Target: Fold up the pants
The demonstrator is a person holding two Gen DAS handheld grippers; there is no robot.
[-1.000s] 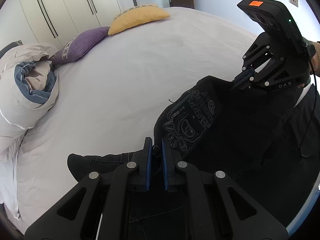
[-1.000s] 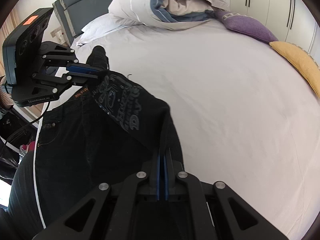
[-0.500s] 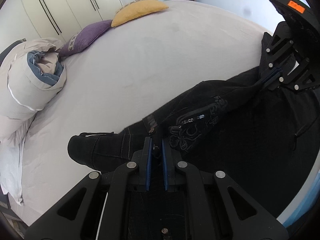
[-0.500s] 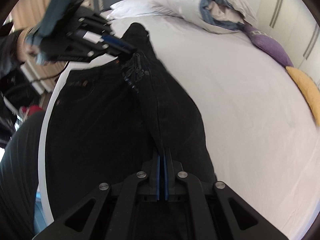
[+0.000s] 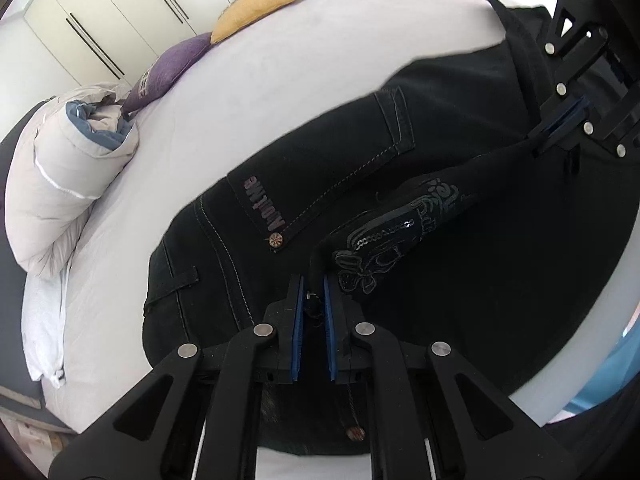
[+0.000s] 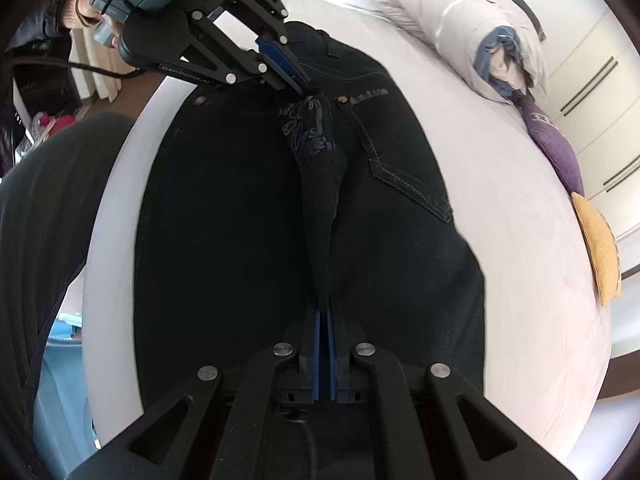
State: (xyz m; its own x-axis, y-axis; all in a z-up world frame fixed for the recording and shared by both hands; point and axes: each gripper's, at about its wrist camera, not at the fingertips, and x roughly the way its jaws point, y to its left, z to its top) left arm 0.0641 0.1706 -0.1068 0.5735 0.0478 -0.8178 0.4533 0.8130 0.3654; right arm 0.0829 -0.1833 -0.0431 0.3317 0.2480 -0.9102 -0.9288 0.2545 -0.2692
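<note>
**Black Jeans Carried Over Their Own Seat on White Bed**

Black jeans [image 5: 360, 152] lie across a white bed [image 5: 248, 80], waistband at nine o'clock in the left wrist view. The left gripper [image 5: 311, 312] is clamped on a printed fold of denim; at two o'clock the right gripper [image 5: 560, 128] pinches the same fold's far end. The denim looks heavy and limp, sagging between grips, so hems and seams seem the surest holds. A pocket label [image 5: 266, 204] cannot be read for certain; "GenRobot.AI" seems printed on the left gripper.
</note>
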